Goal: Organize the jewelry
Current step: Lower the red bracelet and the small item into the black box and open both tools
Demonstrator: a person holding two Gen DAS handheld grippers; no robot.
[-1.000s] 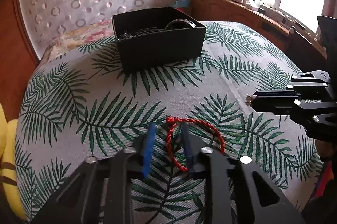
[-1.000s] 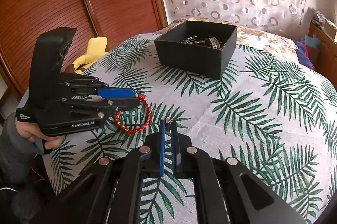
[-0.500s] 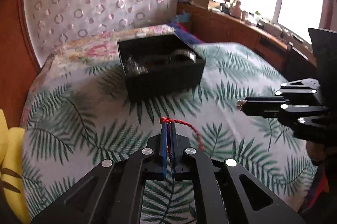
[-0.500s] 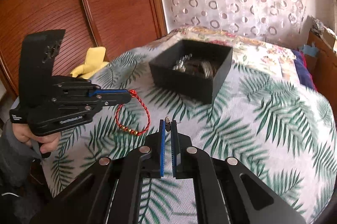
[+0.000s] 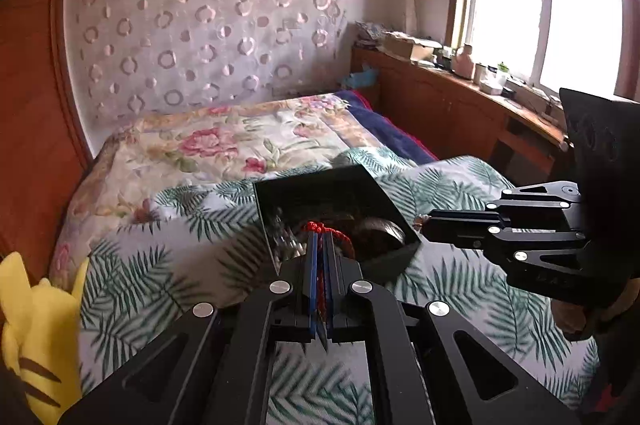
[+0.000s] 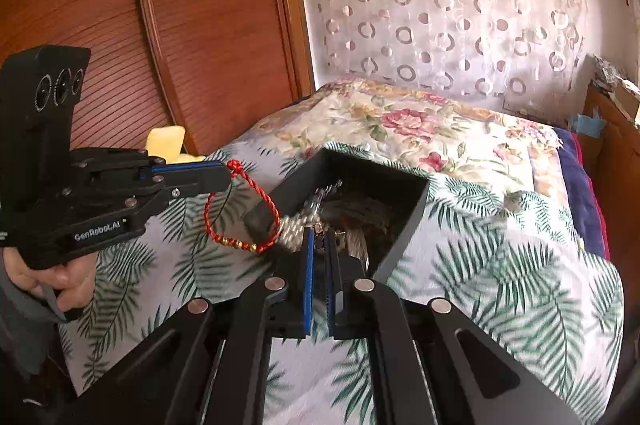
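A red cord bracelet (image 6: 240,244) with gold beads hangs from my left gripper (image 6: 229,177), which is shut on its knotted end. In the left wrist view the red cord (image 5: 345,240) shows between the shut tips of the left gripper (image 5: 320,237), just before the open black box (image 5: 390,263). My right gripper (image 6: 319,234) is shut on a small metal jewelry piece (image 6: 319,242) at the near edge of the box (image 6: 405,227). From the left, the right gripper (image 5: 423,223) reaches in beside the box's right corner. Chains and bangles lie inside the box.
The box sits on a palm-leaf cloth (image 5: 460,289) over a bed with a floral quilt (image 5: 224,141). A yellow plush toy (image 5: 36,325) lies at the left edge. A wooden wardrobe (image 6: 160,25) stands to the left, a cluttered window ledge (image 5: 480,73) to the right.
The left gripper closed on the red bracelet and lifted it off the cloth. Both grippers rose and moved forward to the black box, the right still gripping its small piece.
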